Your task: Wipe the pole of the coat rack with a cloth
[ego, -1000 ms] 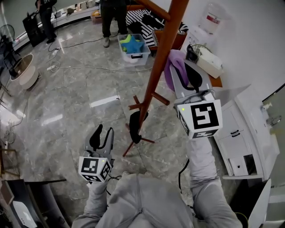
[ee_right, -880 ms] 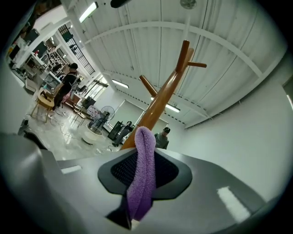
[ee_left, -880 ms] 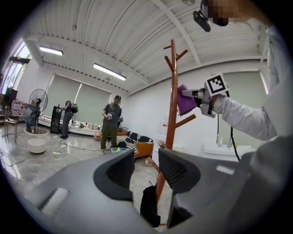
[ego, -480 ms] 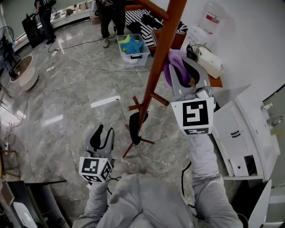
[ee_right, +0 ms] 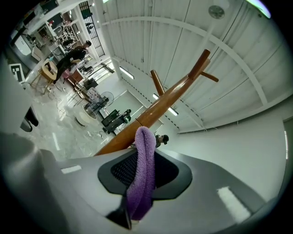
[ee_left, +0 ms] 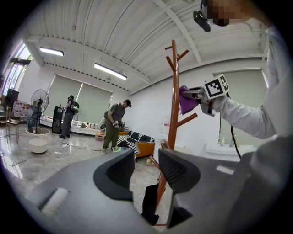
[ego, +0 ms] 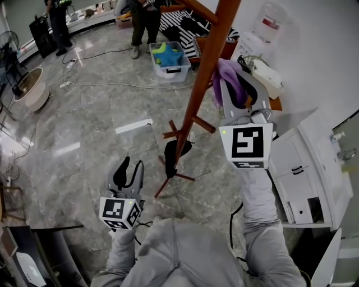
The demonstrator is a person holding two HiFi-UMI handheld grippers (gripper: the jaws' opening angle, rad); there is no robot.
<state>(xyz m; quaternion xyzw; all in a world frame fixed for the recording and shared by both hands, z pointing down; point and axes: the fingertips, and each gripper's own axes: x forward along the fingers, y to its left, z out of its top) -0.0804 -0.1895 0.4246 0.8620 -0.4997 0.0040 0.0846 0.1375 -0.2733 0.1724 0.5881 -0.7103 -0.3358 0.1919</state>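
A grey marble floor (ego: 84, 129) runs under white walls. Two people (ego: 143, 17) stand far ahead of the grippers, with a clear bin (ego: 168, 59) of blue and yellow things beside them. The right gripper (ego: 235, 84) is raised, its jaws clamped on a purple cloth (ego: 229, 78). In the right gripper view the cloth (ee_right: 143, 173) stands up between the pads as a folded ridge, past the jaw tips. The brown pole (ego: 205, 67) stands just left of this gripper. The cloth's front edge lies against the pole's right side, above a short peg (ego: 202, 124). A white cabinet (ego: 303, 168) stands to the right of the gripper. The left gripper (ego: 128, 168) hangs low, well apart from the pole, which is ahead and to its right. Its jaws are spread with nothing between them. Through the gap, the left gripper view shows the pole's foot and a black thing (ee_left: 150, 205) that hangs there.
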